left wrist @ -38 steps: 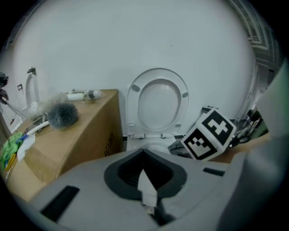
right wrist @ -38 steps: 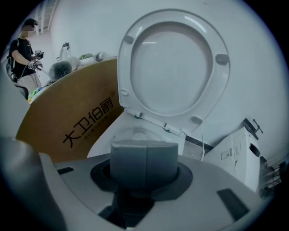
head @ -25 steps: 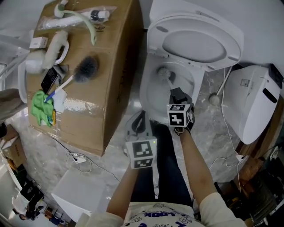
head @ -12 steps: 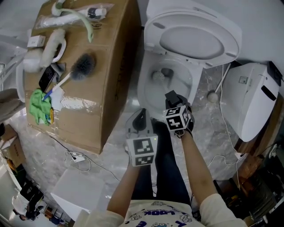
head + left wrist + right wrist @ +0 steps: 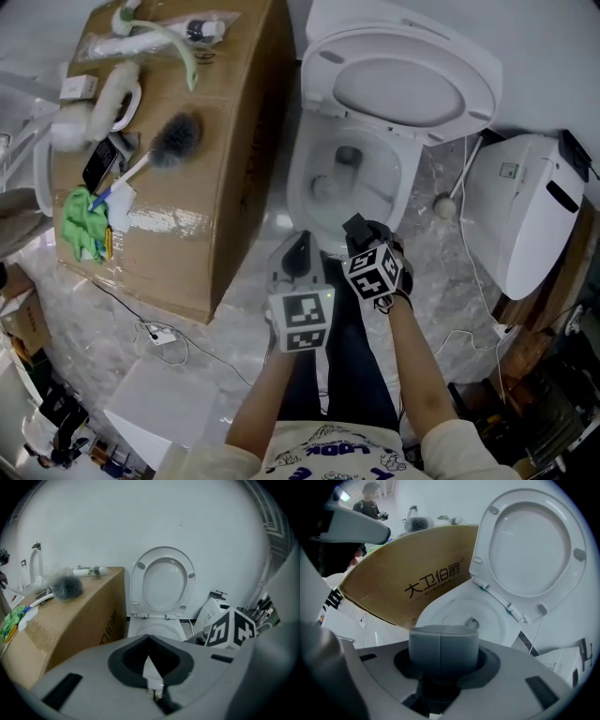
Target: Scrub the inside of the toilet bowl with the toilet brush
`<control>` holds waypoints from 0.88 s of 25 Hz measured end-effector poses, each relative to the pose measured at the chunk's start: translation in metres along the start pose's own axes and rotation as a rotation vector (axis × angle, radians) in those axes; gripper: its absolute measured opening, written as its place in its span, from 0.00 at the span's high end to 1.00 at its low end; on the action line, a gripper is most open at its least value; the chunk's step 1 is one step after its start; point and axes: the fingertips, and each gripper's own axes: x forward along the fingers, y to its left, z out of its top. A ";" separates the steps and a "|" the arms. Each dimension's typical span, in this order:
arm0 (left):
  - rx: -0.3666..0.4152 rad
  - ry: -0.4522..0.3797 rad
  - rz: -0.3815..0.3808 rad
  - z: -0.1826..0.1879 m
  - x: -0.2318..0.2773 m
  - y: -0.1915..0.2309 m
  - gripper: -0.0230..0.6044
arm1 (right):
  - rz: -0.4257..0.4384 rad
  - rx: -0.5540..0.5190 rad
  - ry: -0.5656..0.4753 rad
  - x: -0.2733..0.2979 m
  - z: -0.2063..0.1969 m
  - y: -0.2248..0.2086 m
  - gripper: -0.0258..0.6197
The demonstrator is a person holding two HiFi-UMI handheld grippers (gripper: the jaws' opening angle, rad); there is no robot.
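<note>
right gripper (image 5: 354, 228): jaws clamped on the handle of the toilet brush (image 5: 324, 186), head down inside toilet bowl (image 5: 293, 187) | left gripper (image 5: 296, 255): jaws pressed together, empty, just outside bowl's front rim | handling: brush likely light, handle stiff, bristles springy and wet; hold high on the handle

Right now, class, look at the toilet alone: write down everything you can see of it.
The toilet is white and glossy, ceramic by its look, standing on a pale marbled floor. Its seat and lid are raised, leaving the bowl open. A cardboard box stands close beside it; whether they touch cannot be told. Inside the bowl the blurred head of the toilet brush lies near the drain, its handle held by the right gripper above the front rim.
</note>
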 end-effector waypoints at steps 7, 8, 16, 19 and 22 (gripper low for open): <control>-0.014 -0.005 0.008 0.002 -0.004 0.001 0.96 | 0.078 -0.030 0.022 -0.025 -0.016 0.013 0.71; -0.014 -0.008 0.007 0.003 -0.005 0.001 0.96 | 0.084 -0.049 0.029 -0.028 -0.018 0.014 0.71; -0.025 -0.007 0.010 0.001 -0.003 0.004 0.96 | 0.017 -0.162 0.131 -0.009 -0.039 0.008 0.71; -0.025 -0.003 0.013 -0.002 -0.003 0.006 0.96 | -0.014 -0.163 0.152 0.004 -0.038 0.001 0.71; -0.035 0.003 0.017 -0.005 -0.002 0.010 0.96 | -0.041 -0.170 0.169 0.016 -0.033 -0.008 0.71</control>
